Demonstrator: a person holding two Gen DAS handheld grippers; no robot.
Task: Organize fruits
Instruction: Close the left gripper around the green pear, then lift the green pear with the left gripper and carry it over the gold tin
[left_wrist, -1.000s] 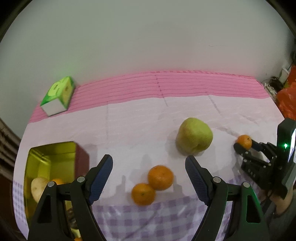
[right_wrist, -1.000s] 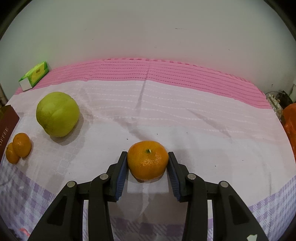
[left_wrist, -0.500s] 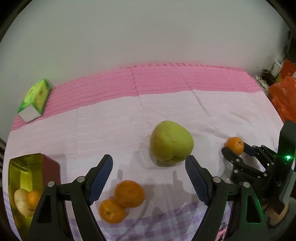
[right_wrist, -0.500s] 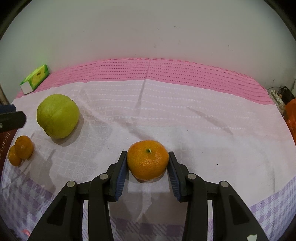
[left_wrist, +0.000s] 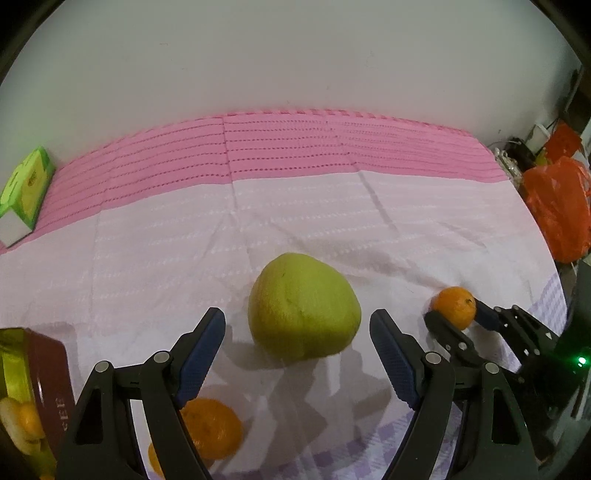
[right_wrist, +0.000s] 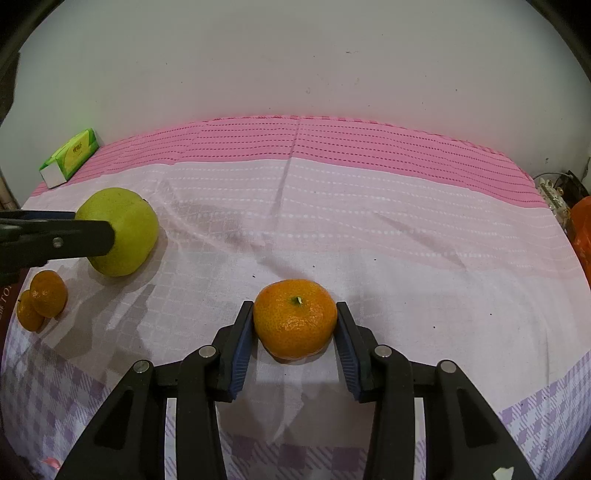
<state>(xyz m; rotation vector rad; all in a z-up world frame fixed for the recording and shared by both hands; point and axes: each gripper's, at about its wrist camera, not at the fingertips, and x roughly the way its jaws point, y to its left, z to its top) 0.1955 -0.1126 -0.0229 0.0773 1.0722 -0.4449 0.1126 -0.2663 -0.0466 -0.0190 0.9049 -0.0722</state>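
two tongs work here: the left tongs (left_wrist: 297, 354) are wide, with the green fruit (left_wrist: 303, 306) straight ahead between the tips. the right tongs (right_wrist: 294, 332) grip a mandarin (right_wrist: 294, 319) to the right of the green fruit, on the bench (right_wrist: 406, 258).

pomelo (left_wrist: 303, 305): yellow-green
mandarins (right_wrist: 294, 318): orange
tablecloth (right_wrist: 369, 236): pink band, white middle, lilac check edge
carton (right_wrist: 72, 157): green, yellow
tin (left_wrist: 48, 373): maroon, gold inside
bag (left_wrist: 557, 210): orange-red

Our left claw (left_wrist: 297, 356) gapes wide, low over the bench; our right claw (right_wrist: 294, 334) is clamped, fingers (right_wrist: 242, 343) level.
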